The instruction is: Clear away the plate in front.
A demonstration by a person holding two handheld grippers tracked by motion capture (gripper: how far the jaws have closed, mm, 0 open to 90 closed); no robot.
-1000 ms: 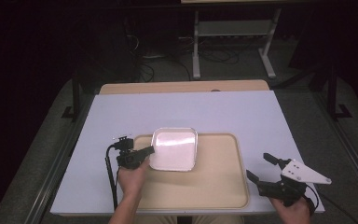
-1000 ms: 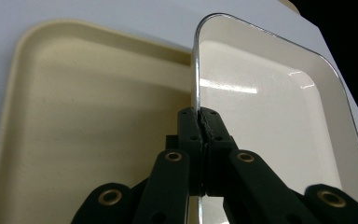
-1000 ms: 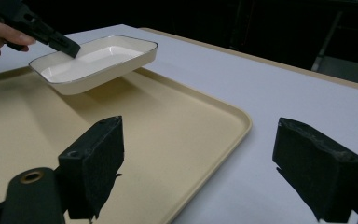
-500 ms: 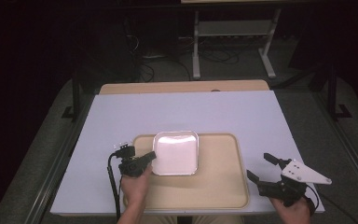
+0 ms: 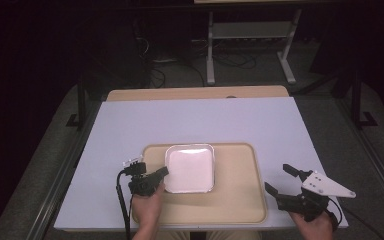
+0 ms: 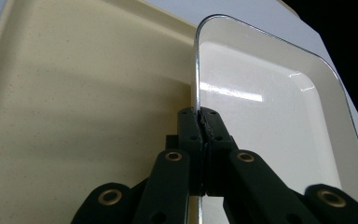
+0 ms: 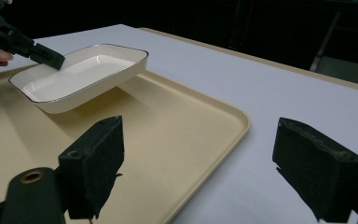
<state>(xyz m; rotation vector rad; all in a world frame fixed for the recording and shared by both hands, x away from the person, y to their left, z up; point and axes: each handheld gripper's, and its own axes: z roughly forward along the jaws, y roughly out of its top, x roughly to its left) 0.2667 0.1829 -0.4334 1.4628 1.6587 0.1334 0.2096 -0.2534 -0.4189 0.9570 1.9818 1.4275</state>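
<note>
While the left gripper (image 5: 161,173) pinches the near-left rim of a white square dish (image 5: 190,168), the dish sits over the beige tray (image 5: 235,200), toward the tray's back-left part. From the left gripper view, the two black jaws are pressed together on the thin dark-edged rim of the dish (image 6: 270,112), one jaw inside the wall and one outside. From the right gripper view the dish (image 7: 79,77) appears tilted, with its far end lifted and a shadow beneath it (whether its near edge touches the tray cannot be told). The tray lies on a pale lilac table cover (image 5: 130,130), and the person's left hand (image 5: 147,207) comes in from the bottom edge.

At the front right corner of the table, just off the tray, the right gripper (image 5: 280,179) rests in the person's right hand (image 5: 312,225). Its jaws stand wide apart with nothing between them, and they point across the tray toward the dish.

Judging by this, the step in hand is placing or shifting the dish on the tray with the left gripper alone. The next move likely calls for lowering the dish until its base lies flat, keeping the pinch firm on the slippery rim, and only then spreading the jaws and drawing back without nudging the dish.
</note>
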